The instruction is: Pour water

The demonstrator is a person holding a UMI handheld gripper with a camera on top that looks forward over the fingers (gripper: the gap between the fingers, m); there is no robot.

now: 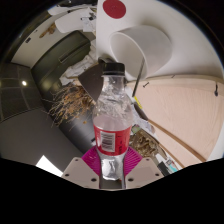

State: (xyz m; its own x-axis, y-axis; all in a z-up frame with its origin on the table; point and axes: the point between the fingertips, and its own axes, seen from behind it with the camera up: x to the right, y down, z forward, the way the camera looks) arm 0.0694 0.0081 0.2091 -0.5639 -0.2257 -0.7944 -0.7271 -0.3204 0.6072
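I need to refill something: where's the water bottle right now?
In the gripper view, the water bottle stands upright between the tool's fingers, capped, with a dried plant just beyond it on the left.

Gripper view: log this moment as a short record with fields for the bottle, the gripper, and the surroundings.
held thing: bottle, clear plastic, red label, dark cap on
bottle pose: roughly upright, leaning slightly
gripper: shut on the bottle, pink pads at its lower part on both sides
beyond the bottle: white bowl
beside the bottle: dried plants
surface: tan table
pouring: not started, cap in place
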